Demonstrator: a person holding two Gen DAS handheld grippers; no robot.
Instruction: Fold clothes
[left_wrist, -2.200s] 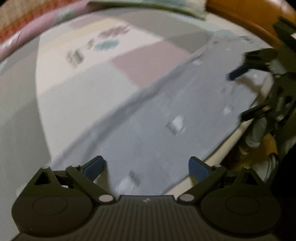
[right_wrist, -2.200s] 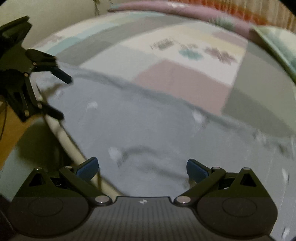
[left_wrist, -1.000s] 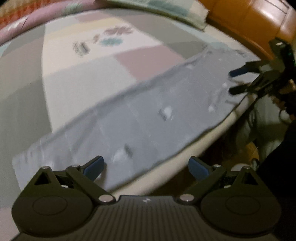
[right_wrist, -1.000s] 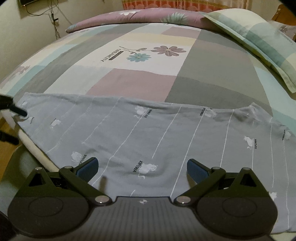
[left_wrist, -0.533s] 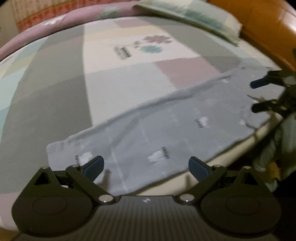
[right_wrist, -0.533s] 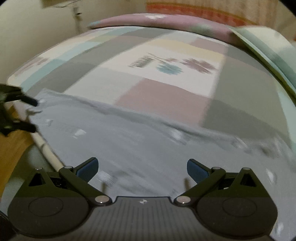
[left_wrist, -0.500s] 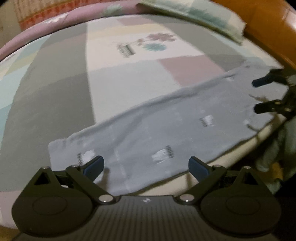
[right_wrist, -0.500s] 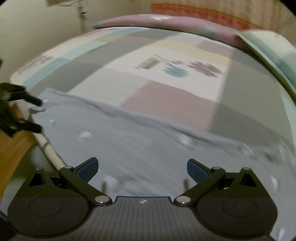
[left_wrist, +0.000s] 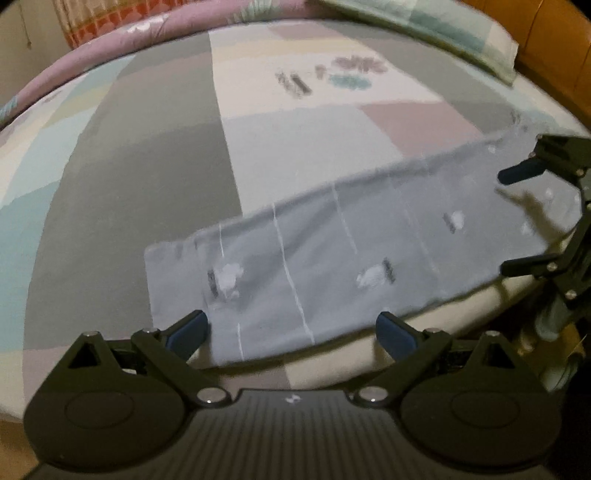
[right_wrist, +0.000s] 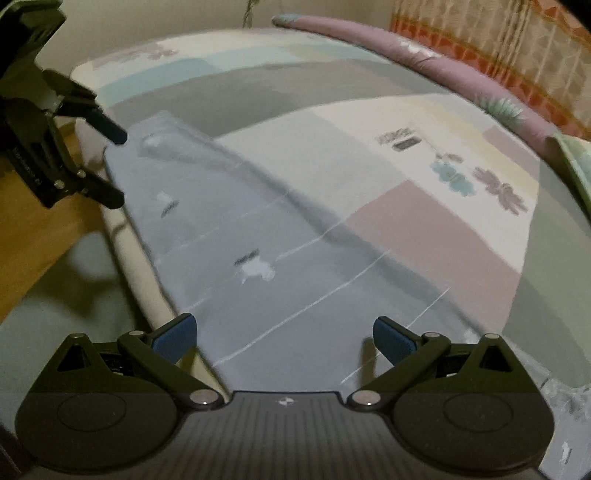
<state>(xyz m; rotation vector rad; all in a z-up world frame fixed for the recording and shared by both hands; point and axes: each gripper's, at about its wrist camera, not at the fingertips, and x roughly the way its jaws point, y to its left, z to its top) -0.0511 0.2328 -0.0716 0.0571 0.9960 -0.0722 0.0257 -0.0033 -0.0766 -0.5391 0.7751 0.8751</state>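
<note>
A grey garment (left_wrist: 332, 258) with thin white stripes and small white prints lies flat as a long band along the near edge of the bed. My left gripper (left_wrist: 290, 330) hovers open over the garment's left end, with nothing between its fingers. In the right wrist view the same garment (right_wrist: 258, 240) runs away to the upper left. My right gripper (right_wrist: 282, 334) is open above its right end and holds nothing. Each gripper shows in the other's view: the right gripper (left_wrist: 517, 219) at the cloth's far end, the left gripper (right_wrist: 118, 166) likewise, both open.
The patchwork bed sheet (left_wrist: 155, 155) stretches behind the garment. A rolled purple blanket (right_wrist: 443, 62) and a pillow (left_wrist: 424, 22) lie at the far side. A wooden headboard (left_wrist: 554, 55) stands at the right. Wooden floor (right_wrist: 22, 229) shows beyond the bed's edge.
Both grippers have drifted apart along the garment toward its two ends, staying open. The garment has stayed flat on the bed.
</note>
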